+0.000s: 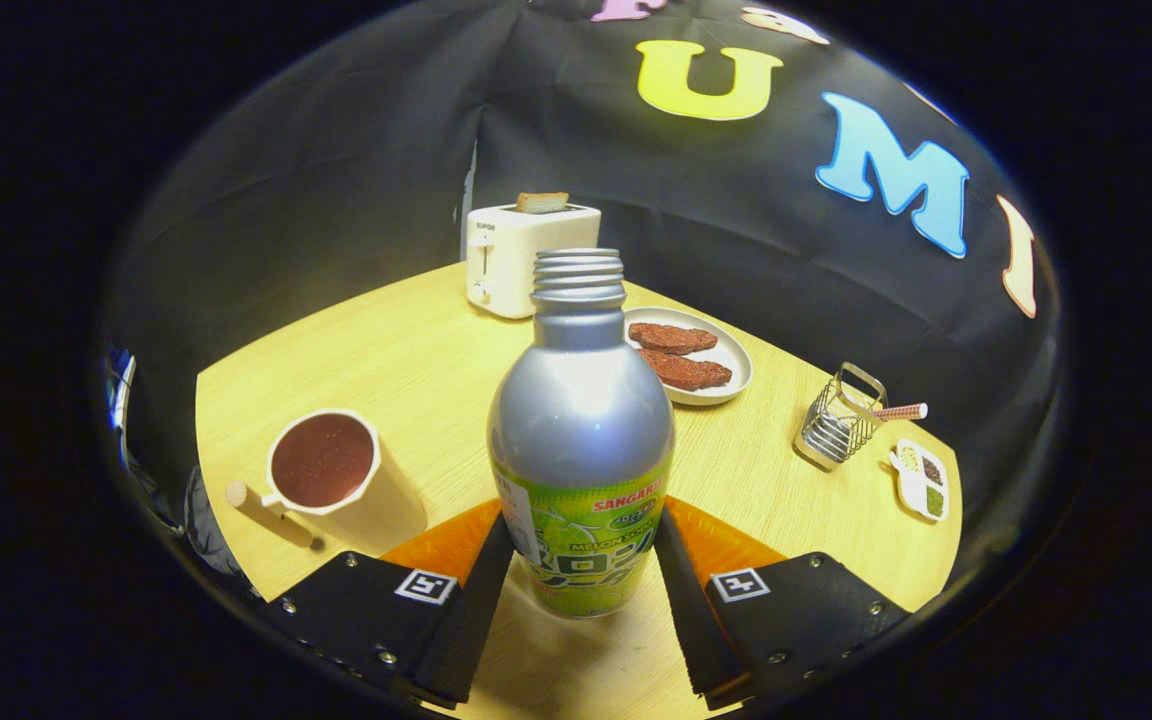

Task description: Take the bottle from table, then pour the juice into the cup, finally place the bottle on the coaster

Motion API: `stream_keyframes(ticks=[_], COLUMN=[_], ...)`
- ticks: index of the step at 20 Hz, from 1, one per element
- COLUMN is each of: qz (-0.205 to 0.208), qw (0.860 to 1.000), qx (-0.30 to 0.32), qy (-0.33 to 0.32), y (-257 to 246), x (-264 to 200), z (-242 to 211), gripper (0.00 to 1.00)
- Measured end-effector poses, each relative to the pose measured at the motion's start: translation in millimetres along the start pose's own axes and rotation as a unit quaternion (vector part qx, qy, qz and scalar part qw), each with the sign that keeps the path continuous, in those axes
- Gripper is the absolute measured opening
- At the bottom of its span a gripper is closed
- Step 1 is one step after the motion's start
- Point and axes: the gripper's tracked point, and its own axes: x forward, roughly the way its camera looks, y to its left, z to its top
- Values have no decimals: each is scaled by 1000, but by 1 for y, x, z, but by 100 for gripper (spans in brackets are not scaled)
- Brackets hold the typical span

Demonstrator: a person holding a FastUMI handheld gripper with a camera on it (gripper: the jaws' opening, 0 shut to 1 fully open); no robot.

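My gripper (584, 560) has the bottle (581, 440) upright and uncapped between its fingers, both pressed against the labelled lower body, its base apparently just above the table (416, 350). Just left of the fingers stands the cup (331, 475), filled with dark liquid, handle toward me. Beyond the bottle: a plate (731, 365) with two brown slices; to its right a wire holder (839, 420) and a small sectioned dish (921, 480); farthest, a toaster (526, 255) with bread showing at its top.

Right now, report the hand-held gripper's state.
Hand-held gripper: closed on the uncapped silver bottle, one finger against each side of its green label.
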Motion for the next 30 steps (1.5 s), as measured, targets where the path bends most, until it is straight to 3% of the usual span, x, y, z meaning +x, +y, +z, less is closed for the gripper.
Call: stream_keyframes(ticks=[13,30], qz=[-1,-5], qw=[997,995], qx=[23,39], qy=[-77,-97], y=[-19,-33], x=[45,73], z=[25,24], gripper=[77,80])
